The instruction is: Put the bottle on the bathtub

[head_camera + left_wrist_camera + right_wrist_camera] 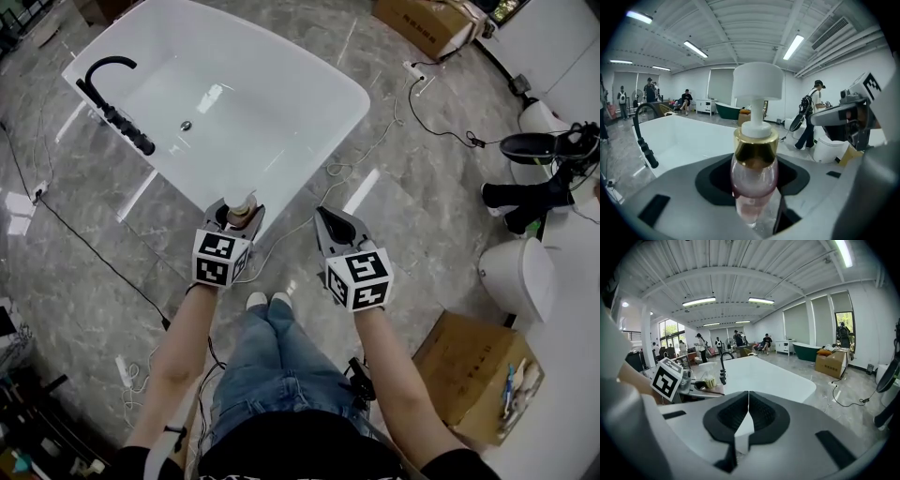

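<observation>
The left claw (236, 214) is closed on a pink pump bottle (754, 178). Its jaws grip the lower body, and the gold collar and white pump head stand upright above them. The right claw (336, 225) is just beside it to the right, with its jaws pressed together and nothing between them.

The white bathtub (262, 103) lies ahead of and below the left claw. Its near rim is close in front of the jaws. The black faucet (112, 89) is ahead and to the left.

Step in hand, as judged: carrying the bottle; it has not yet been placed.

The next move probably calls for the following:
- Advance the left claw over the rim.
- Lower the bottle, keeping it upright, until its base seats flat.
- Part the jaws.

Writing: no label can be read on the bottle. The print on the cardboard box (427, 23) far ahead to the right is too small to read.
</observation>
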Available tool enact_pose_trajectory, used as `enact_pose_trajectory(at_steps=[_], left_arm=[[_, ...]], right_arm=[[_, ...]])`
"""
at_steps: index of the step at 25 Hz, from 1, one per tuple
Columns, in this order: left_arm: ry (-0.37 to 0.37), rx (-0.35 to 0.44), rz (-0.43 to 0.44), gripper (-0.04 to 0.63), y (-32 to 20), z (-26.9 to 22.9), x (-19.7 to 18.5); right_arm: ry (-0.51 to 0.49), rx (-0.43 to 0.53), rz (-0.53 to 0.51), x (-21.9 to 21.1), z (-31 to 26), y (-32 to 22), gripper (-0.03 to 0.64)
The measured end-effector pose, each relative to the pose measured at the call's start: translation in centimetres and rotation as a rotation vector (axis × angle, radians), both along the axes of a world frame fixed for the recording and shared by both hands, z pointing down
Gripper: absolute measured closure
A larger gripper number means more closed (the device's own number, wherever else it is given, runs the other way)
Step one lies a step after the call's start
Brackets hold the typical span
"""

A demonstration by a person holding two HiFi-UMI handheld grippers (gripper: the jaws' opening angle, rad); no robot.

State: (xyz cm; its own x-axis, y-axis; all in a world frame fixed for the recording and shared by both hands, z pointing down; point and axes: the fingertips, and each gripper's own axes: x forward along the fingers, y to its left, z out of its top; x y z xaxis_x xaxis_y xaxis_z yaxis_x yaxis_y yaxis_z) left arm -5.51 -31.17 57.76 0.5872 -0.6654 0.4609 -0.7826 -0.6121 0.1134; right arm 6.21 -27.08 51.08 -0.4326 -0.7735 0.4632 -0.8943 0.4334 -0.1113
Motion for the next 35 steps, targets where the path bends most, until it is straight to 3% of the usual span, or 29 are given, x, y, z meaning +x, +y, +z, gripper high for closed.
enact_pose_trajectory(at_steps=[14,21,27,32,34,35], left_arm=[[-0.121,-0.078,0.046,0.378,1.2,8.0,0.0],[-0.093,-0.071,0.028,0.377,1.2,8.5,-0.2],[-0.178,-0.028,0.113,0.374,2.7,9.3,1.0],[-0.195,-0.059,0.099,0.373,3.0,9.9,1.0],[-0.208,-0.079,0.087,0.351,2.9,10.1,0.9],[-0.202,-0.087,0.082,0.304,3.0,10.2,0.8]], right_arm=[[-0.004,-0.083,0.001,-0.1,4.5,1.9,0.600],[-0.004,-0.086,0.018,1.0,4.9,1.7,0.600],[-0.006,-0.065,0.024,1.4,4.3,1.6,0.600],[-0.013,-0.060,0.029,1.6,3.8,2.0,0.600],[-0.017,-0.056,0.029,1.5,3.6,2.0,0.600],[-0.019,-0.055,0.028,1.5,3.5,2.0,0.600]])
